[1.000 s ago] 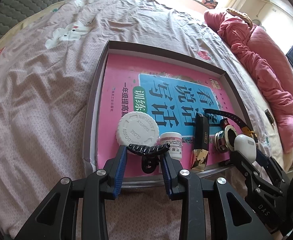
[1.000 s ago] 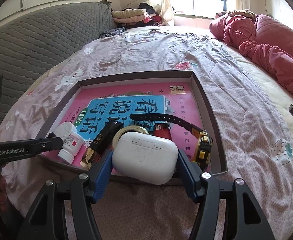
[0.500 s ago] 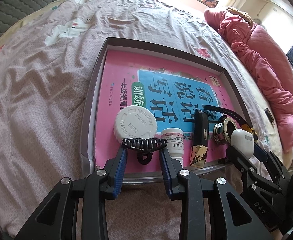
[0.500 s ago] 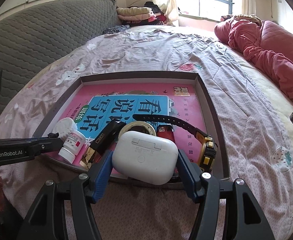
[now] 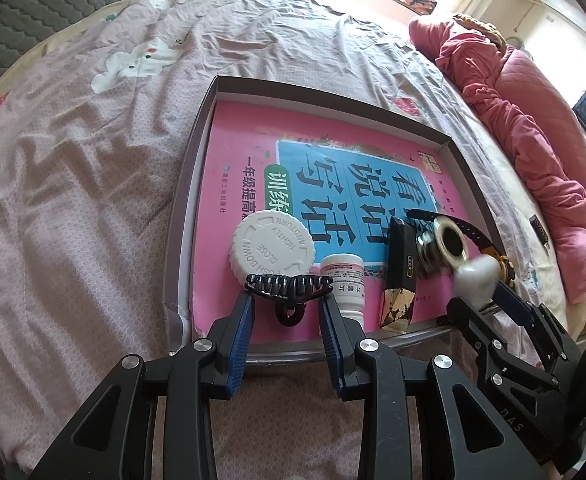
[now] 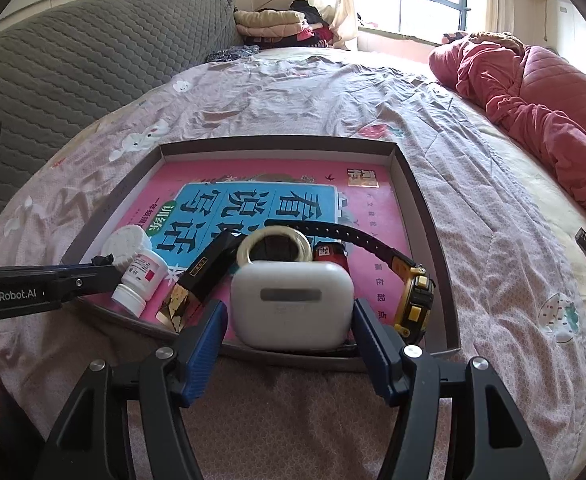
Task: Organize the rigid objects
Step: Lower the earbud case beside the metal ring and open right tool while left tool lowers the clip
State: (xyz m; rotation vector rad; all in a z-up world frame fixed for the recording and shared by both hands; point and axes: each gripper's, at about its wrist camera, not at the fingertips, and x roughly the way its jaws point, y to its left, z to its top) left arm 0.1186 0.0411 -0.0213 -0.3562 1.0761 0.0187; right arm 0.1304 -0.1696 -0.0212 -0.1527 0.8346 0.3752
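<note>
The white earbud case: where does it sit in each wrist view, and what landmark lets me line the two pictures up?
Left wrist view: the earbud case shows at the right edge, small and blurred, between the right tongs.
Right wrist view: the earbud case fills the lower middle, between the blue pads, over the tray's near rim.
Shared landmark: the tape roll, just beyond the case in both.

The near edge of the tray (image 6: 433, 216) is crowded: white bottles (image 6: 139, 278), black box (image 6: 209, 264), tape roll (image 6: 275, 242), earbud case (image 6: 293, 304) and watch (image 6: 413, 296). Toward the upper frame, the pink book (image 6: 373, 204) lies bare.
</note>
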